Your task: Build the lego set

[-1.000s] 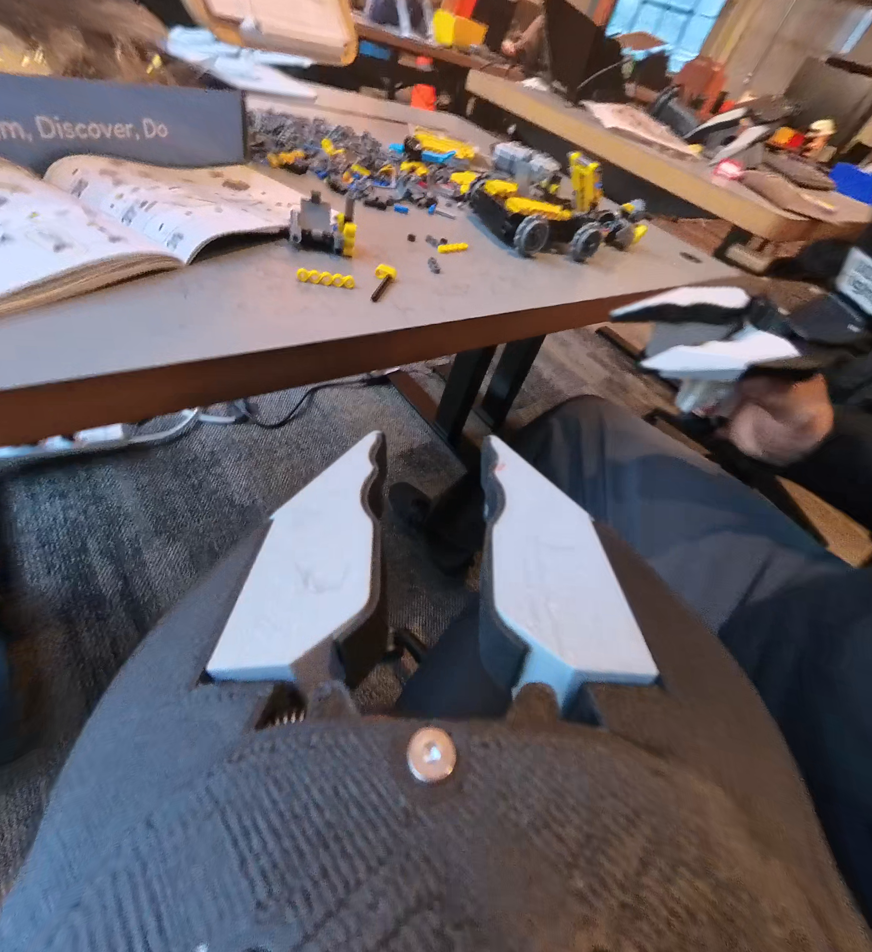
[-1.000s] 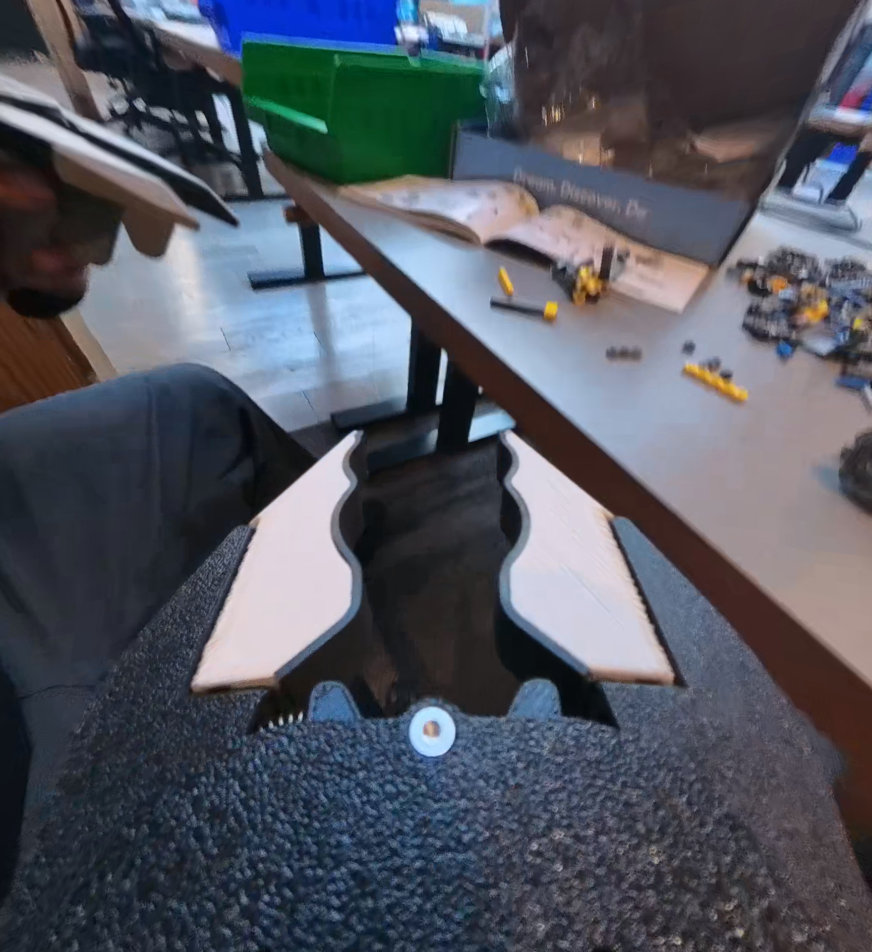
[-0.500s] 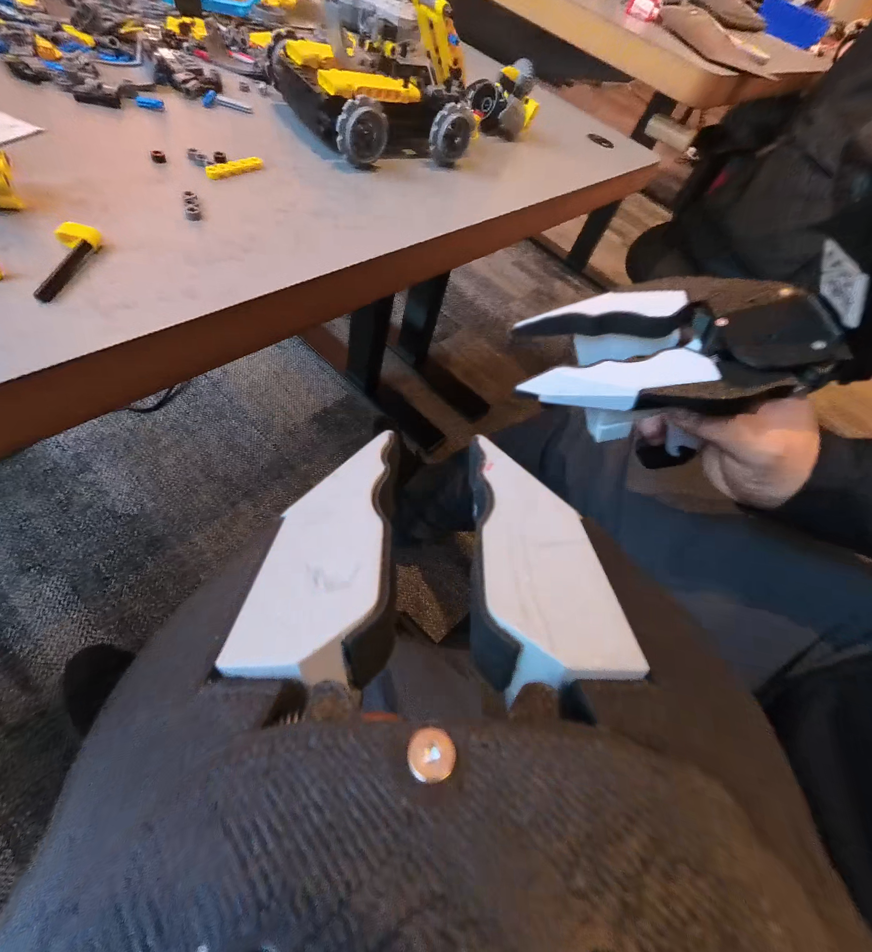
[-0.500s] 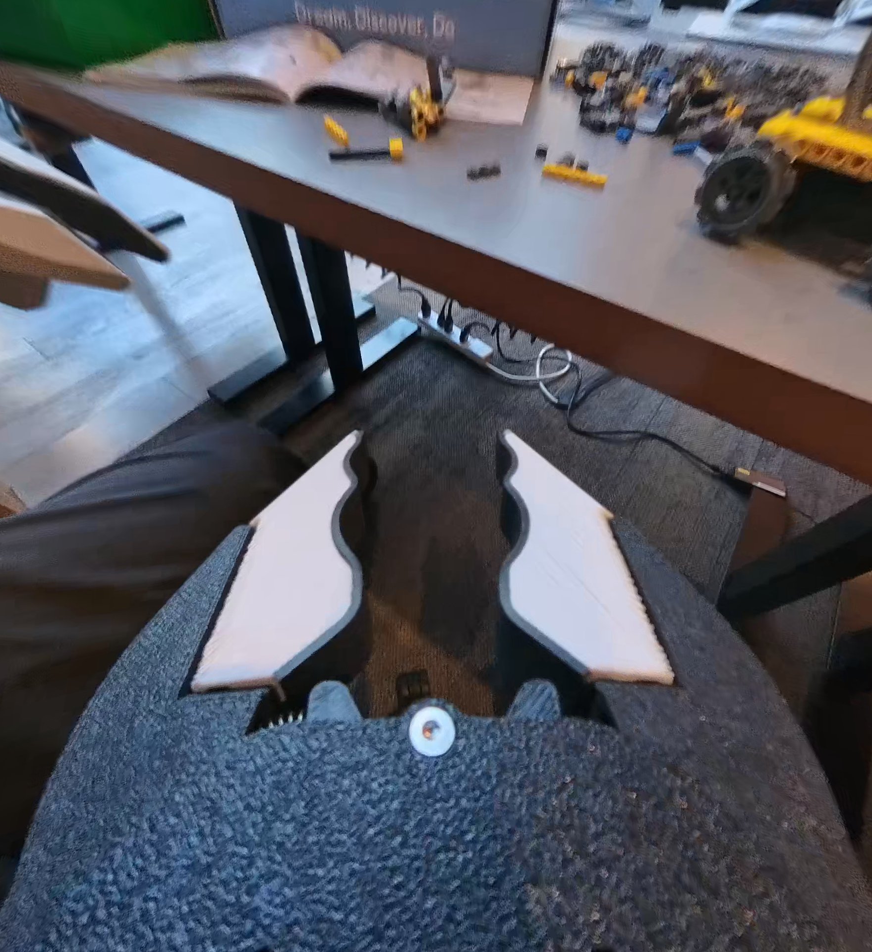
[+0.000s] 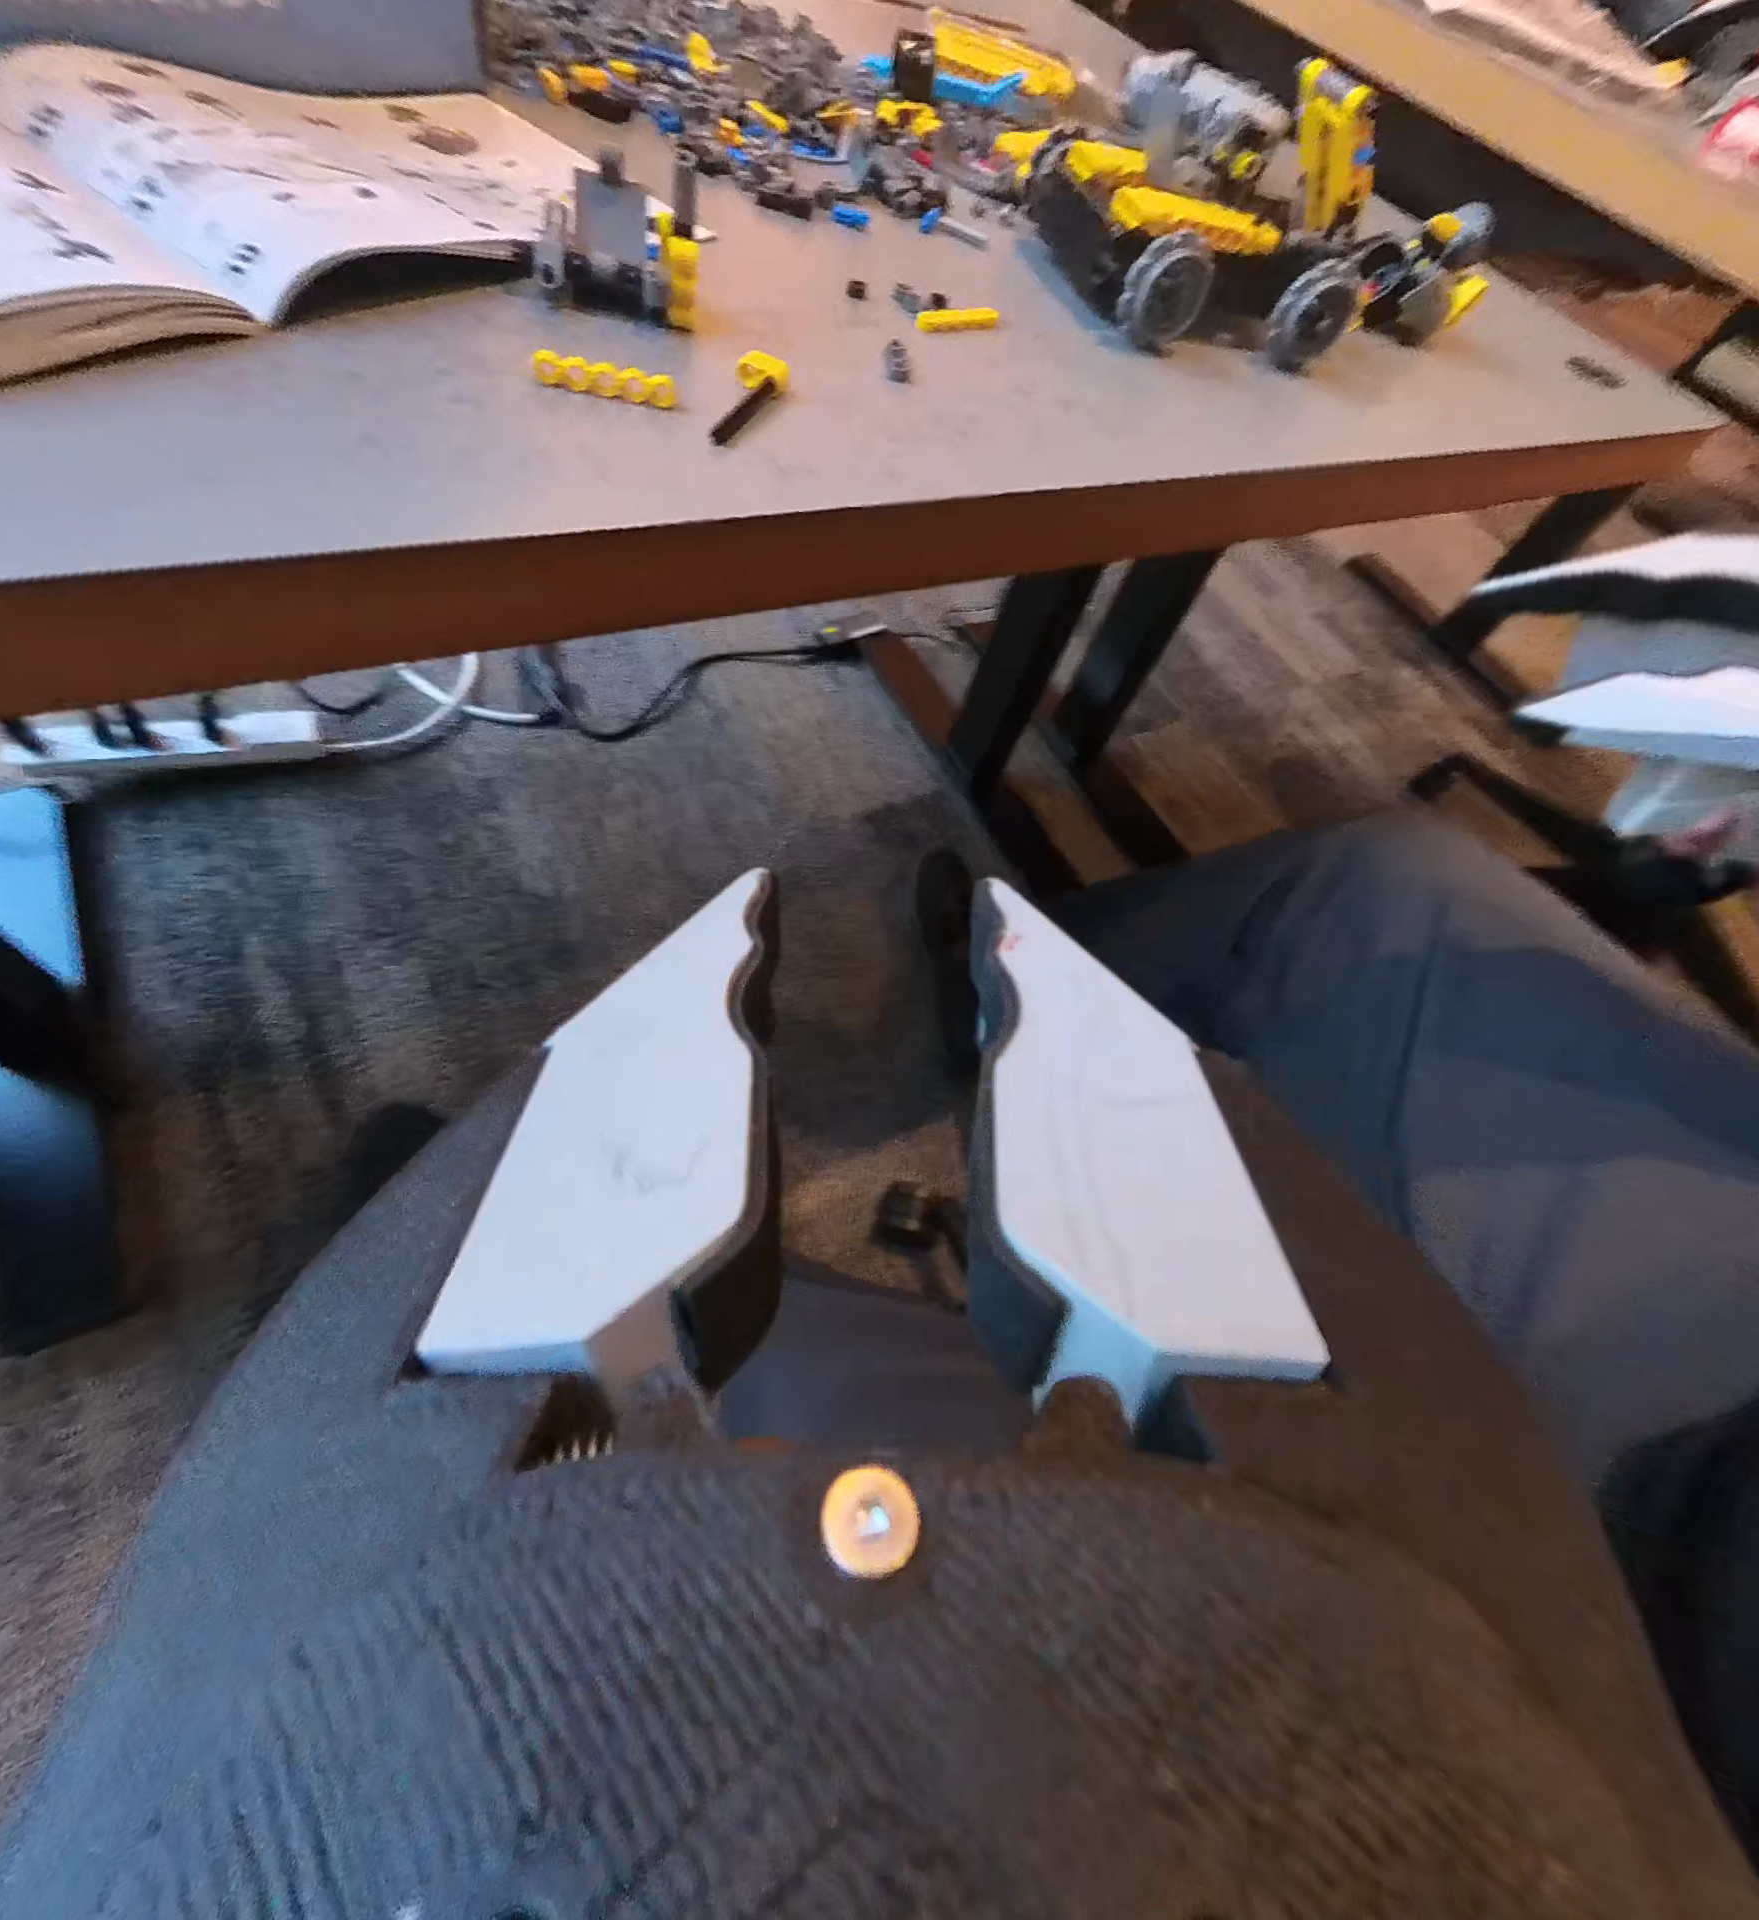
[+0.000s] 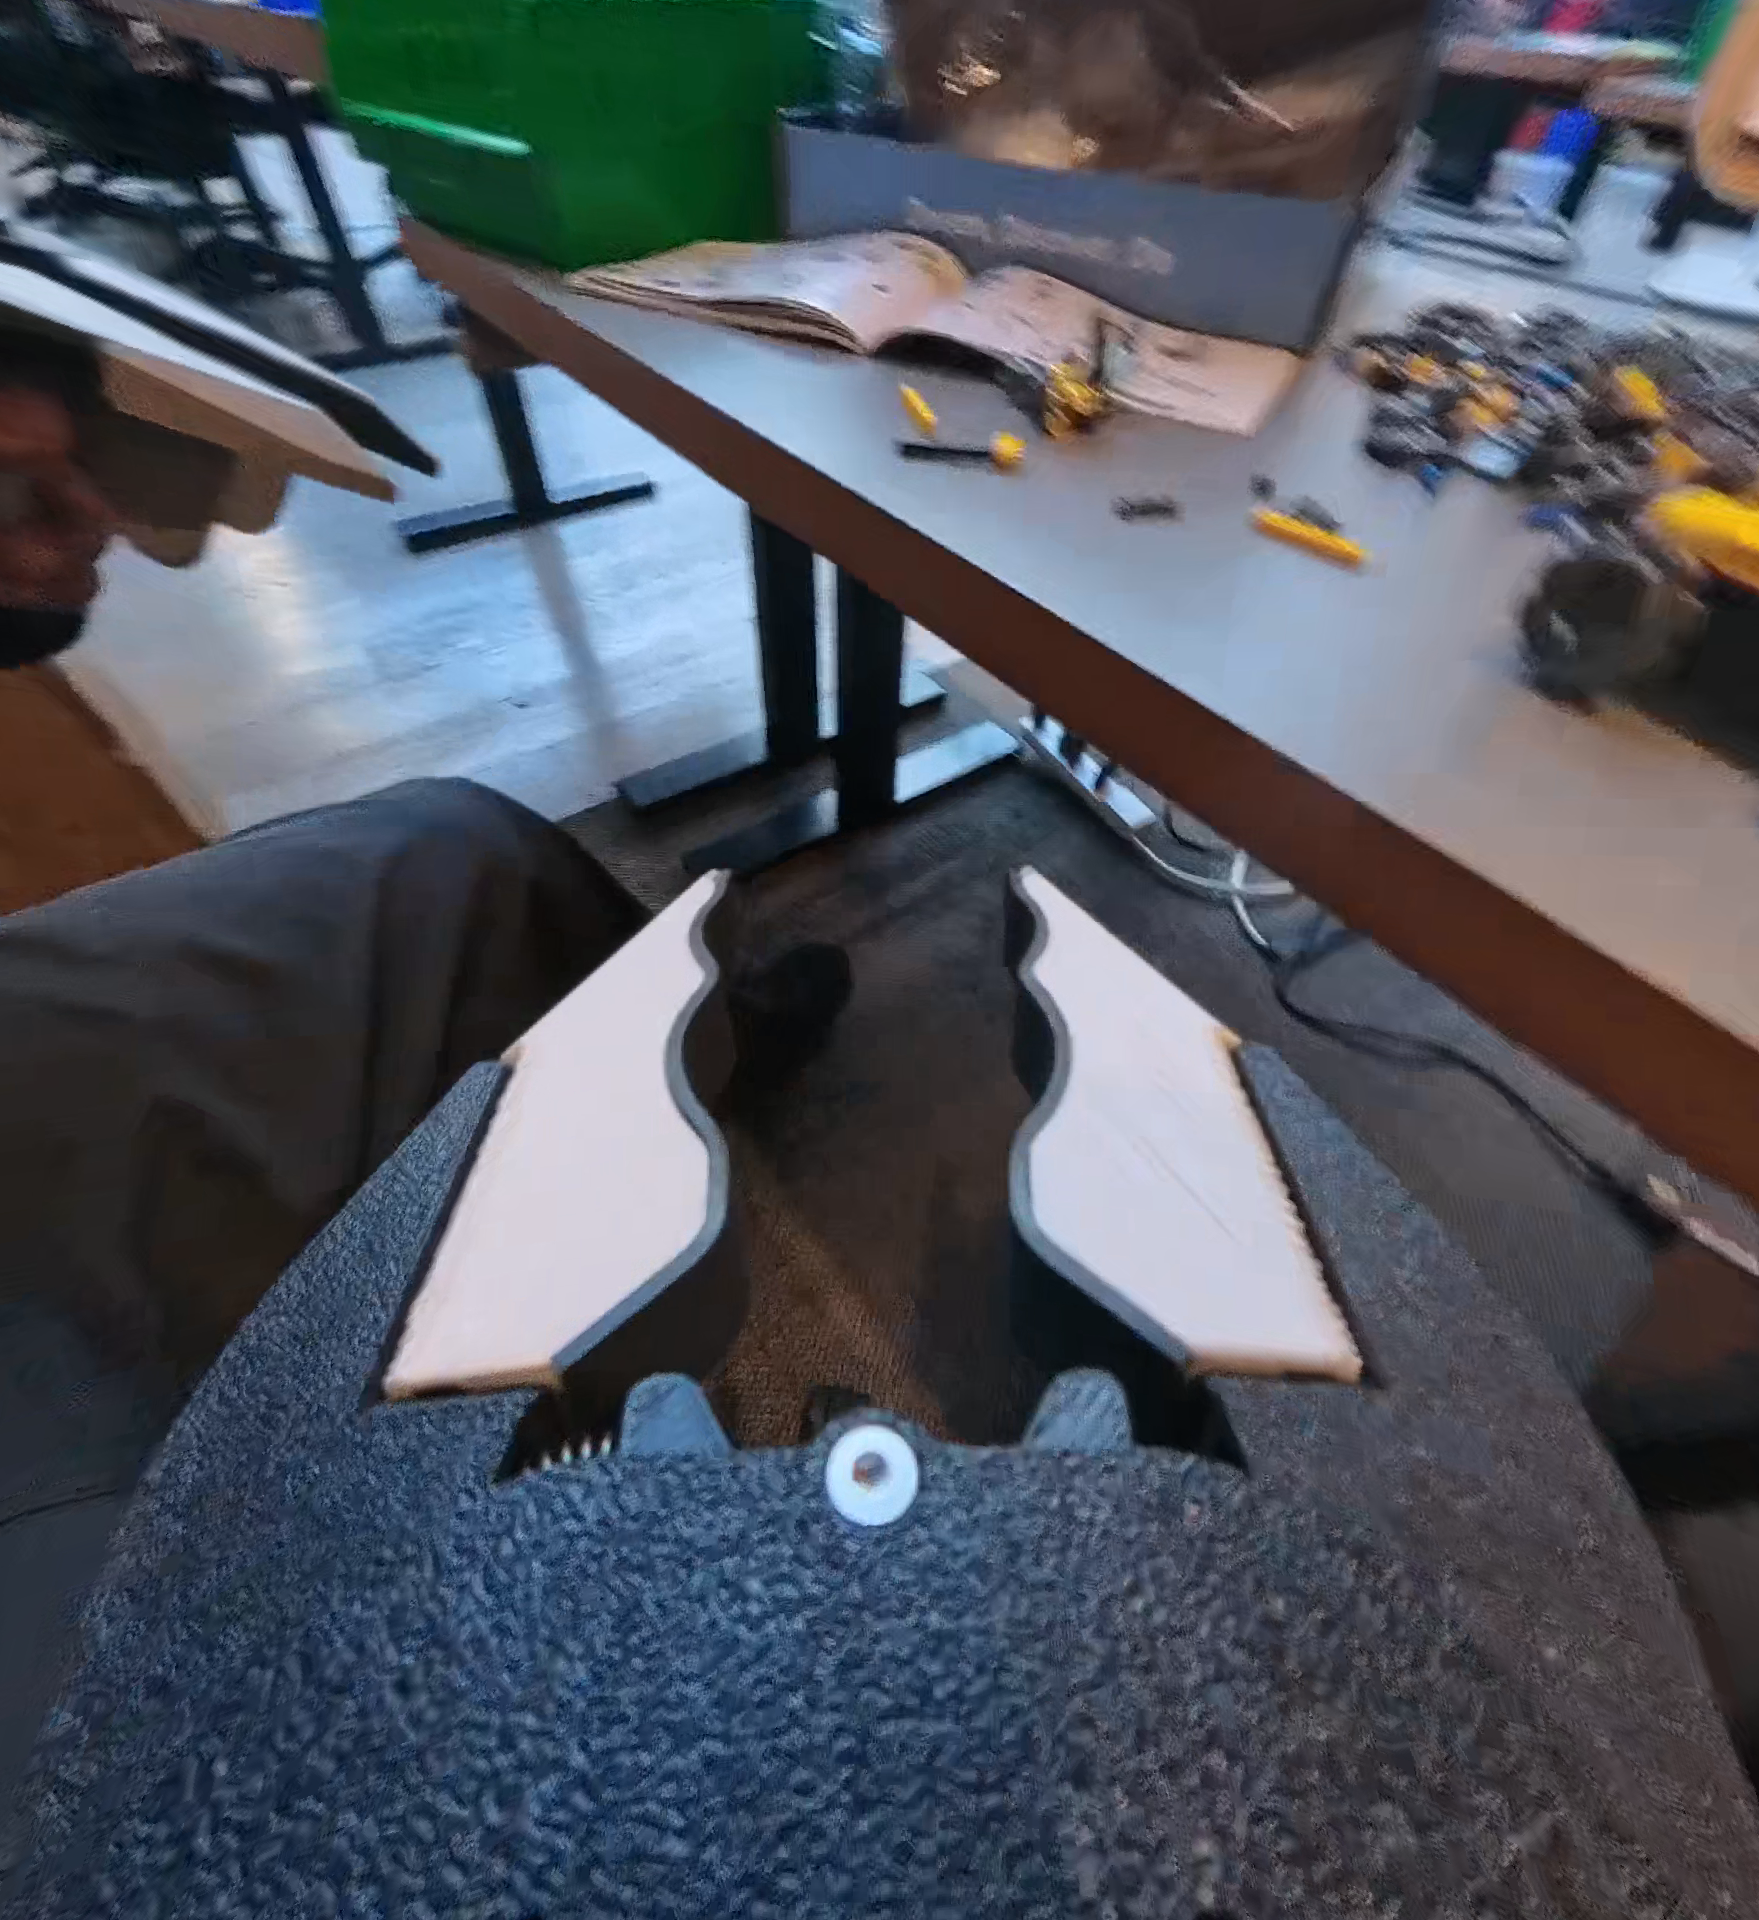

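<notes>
My left gripper (image 5: 870, 904) is open and empty, held below the table edge over the grey carpet, beside a person's trouser leg (image 5: 1477, 1039). My right gripper (image 6: 864, 894) is open and empty, also low over the carpet in front of the table. Each gripper shows in the other's view: the right one at the far right (image 5: 1685, 665), the left one at the upper left (image 6: 179, 353). On the grey table (image 5: 335, 488) lie a yellow and black brick vehicle (image 5: 1228, 249), a small grey and yellow assembly (image 5: 615, 249), a yellow beam (image 5: 605, 376) and a black axle with a yellow end (image 5: 750, 395).
An open instruction booklet (image 5: 127, 208) and a pile of loose parts (image 5: 771, 114) lie on the table. A power strip with cables (image 5: 179, 732) lies beneath it. Black table legs (image 5: 1051, 686) stand ahead. A green bin (image 6: 563, 114) and a dark box (image 6: 1114, 239) stand at the far end. From my left tips it is roughly 20 centimeters to the yellow beam (image 5: 605, 376); from my right, 30 centimeters.
Both views have swung back up and toward the booklet end of the table. My left gripper's jaws have opened a little wider. The right gripper stays open.
</notes>
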The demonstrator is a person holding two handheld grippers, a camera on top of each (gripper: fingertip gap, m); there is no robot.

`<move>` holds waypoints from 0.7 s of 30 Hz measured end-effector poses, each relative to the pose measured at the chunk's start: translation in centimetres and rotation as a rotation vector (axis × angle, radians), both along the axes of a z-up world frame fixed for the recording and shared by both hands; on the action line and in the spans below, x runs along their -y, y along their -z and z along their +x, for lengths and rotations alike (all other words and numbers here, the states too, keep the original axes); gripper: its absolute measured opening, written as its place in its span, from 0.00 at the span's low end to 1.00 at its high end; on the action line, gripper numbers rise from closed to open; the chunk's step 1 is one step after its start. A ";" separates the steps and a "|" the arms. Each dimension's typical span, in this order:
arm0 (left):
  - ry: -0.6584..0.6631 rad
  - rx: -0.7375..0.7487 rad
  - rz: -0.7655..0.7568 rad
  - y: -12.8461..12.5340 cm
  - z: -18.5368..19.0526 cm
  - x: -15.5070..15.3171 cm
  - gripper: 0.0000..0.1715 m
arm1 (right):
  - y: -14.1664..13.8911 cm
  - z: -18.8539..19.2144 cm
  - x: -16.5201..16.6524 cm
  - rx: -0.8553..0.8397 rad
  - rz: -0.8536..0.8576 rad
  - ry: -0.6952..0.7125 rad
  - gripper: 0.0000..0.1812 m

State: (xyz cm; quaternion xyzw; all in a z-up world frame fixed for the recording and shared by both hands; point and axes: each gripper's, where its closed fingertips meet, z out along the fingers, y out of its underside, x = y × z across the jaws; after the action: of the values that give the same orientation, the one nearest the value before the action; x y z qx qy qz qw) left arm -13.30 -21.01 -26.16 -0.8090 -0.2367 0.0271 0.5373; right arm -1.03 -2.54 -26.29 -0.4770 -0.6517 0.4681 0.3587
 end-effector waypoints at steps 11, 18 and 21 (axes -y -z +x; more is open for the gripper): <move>-0.209 -0.002 -0.141 6.4 -2.1 5.3 0.23 | 2.1 -8.2 11.4 -0.007 0.147 -0.371 0.31; -0.375 -0.037 -0.320 9.4 -3.0 4.9 0.24 | 3.5 -10.6 7.7 0.003 0.234 -0.299 0.41; -0.415 -0.010 -0.382 9.7 -3.4 4.3 0.25 | 3.9 -11.2 5.2 0.004 0.307 -0.249 0.42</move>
State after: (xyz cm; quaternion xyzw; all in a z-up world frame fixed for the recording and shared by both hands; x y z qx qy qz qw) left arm -16.65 -25.32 -35.84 -0.8297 -0.3853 0.1844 0.3592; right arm -12.19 -7.69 -30.21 -0.3333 -0.7700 0.4032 0.3652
